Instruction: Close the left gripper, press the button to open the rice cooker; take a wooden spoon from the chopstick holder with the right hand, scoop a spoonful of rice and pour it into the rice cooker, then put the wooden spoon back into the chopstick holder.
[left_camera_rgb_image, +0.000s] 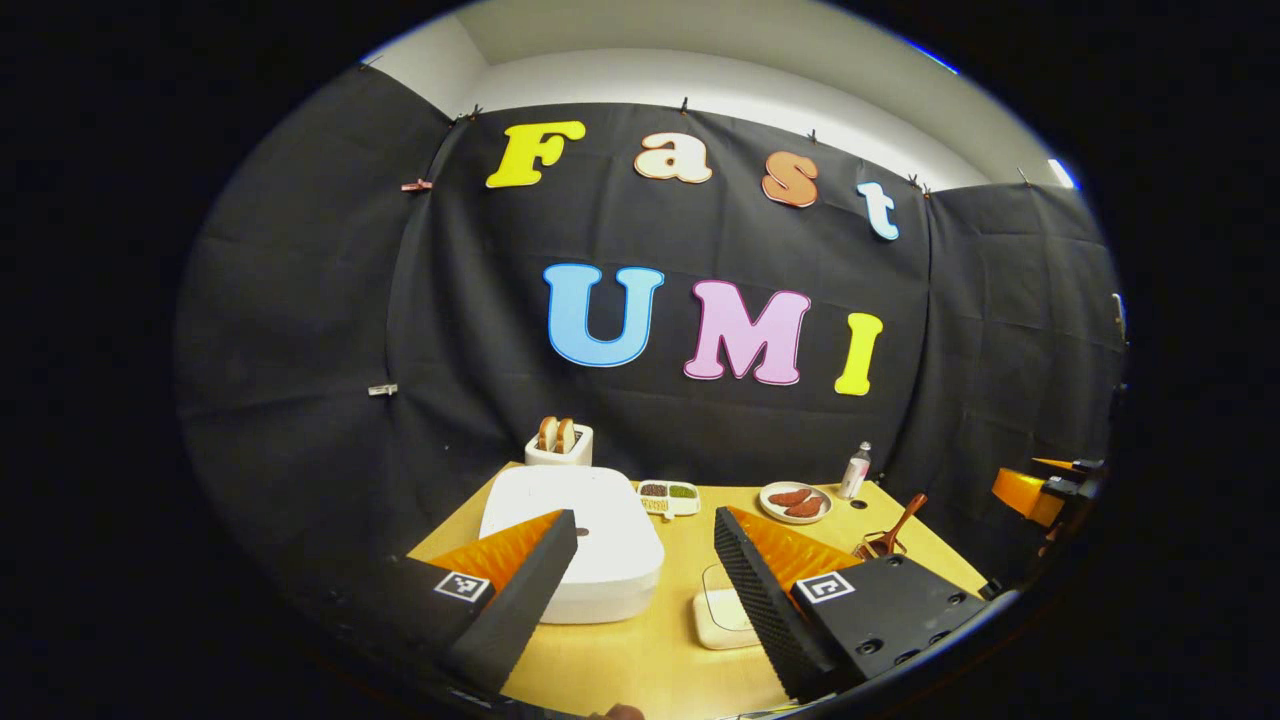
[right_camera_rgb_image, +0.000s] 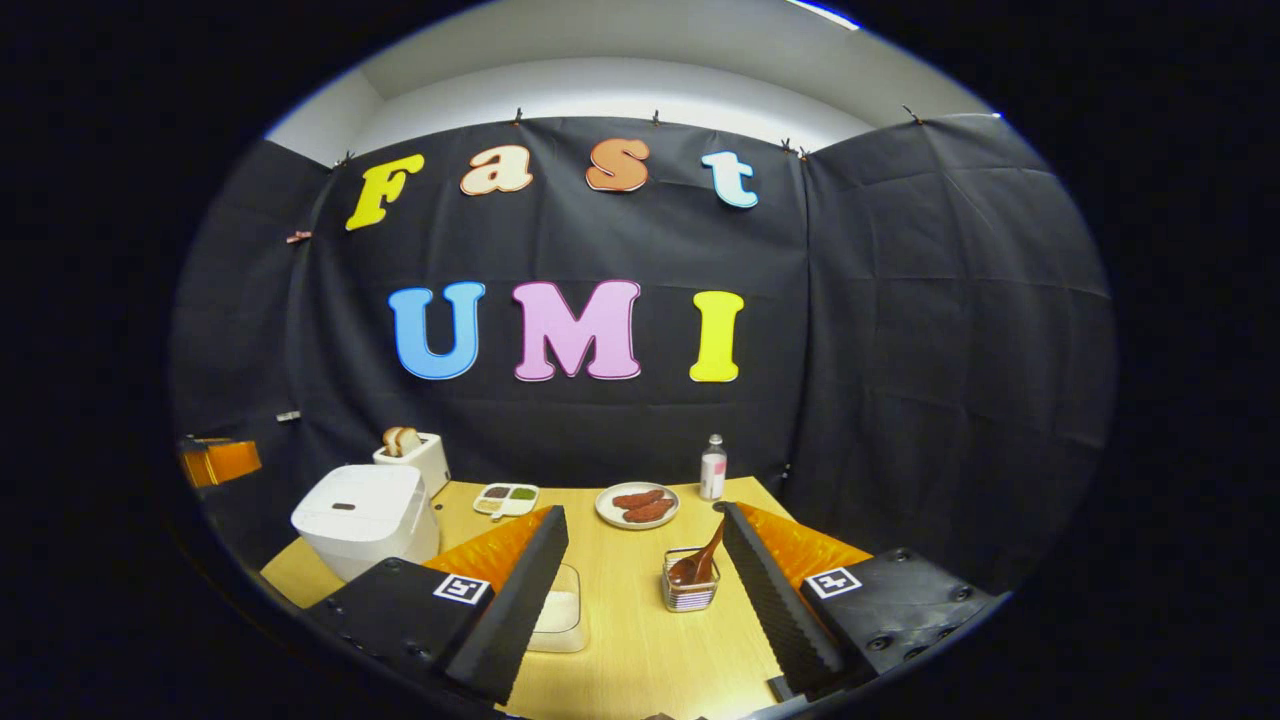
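Nothing done yet: both my left gripper (left_camera_rgb_image: 645, 580) and right gripper (right_camera_rgb_image: 640, 580) gape wide and empty, rice cooker (left_camera_rgb_image: 575, 540) lid down at my left's 11 o'clock, wooden spoon (right_camera_rgb_image: 700, 562) in its holder (right_camera_rgb_image: 690, 592) at my right's 1 o'clock, rice tub (right_camera_rgb_image: 560, 612) unscooped.

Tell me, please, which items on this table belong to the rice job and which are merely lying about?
Job:
white square rice cooker, lid shut
wooden spoon
clear chopstick holder
clear container of rice

Idle:
white toaster with bread
round plate of brown food
small bottle
divided white dish
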